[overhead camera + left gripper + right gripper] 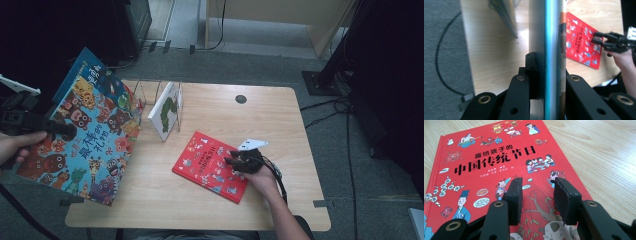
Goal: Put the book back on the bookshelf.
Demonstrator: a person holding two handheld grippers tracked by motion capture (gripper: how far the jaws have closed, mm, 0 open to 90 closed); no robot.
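A large picture book (95, 135) with cartoon animals on a blue cover is held up over the table's left edge, tilted. My left gripper (55, 131) is shut on its left side. In the left gripper view the book (551, 37) stands edge-on between the jaws of the left gripper (549, 75). A red picture book (205, 162) lies flat on the table right of the middle. My right gripper (231, 161) hovers low over its right part. Its jaws are open in the right gripper view (536, 192), with nothing between them and the red cover (486, 165) beneath.
A wire book rack (145, 92) stands at the back left of the wooden table (280, 130), with a white book (167, 110) bearing a green figure leaning in it. A round cable hole (241, 99) is near the far edge. Cables (330, 112) lie on the floor to the right.
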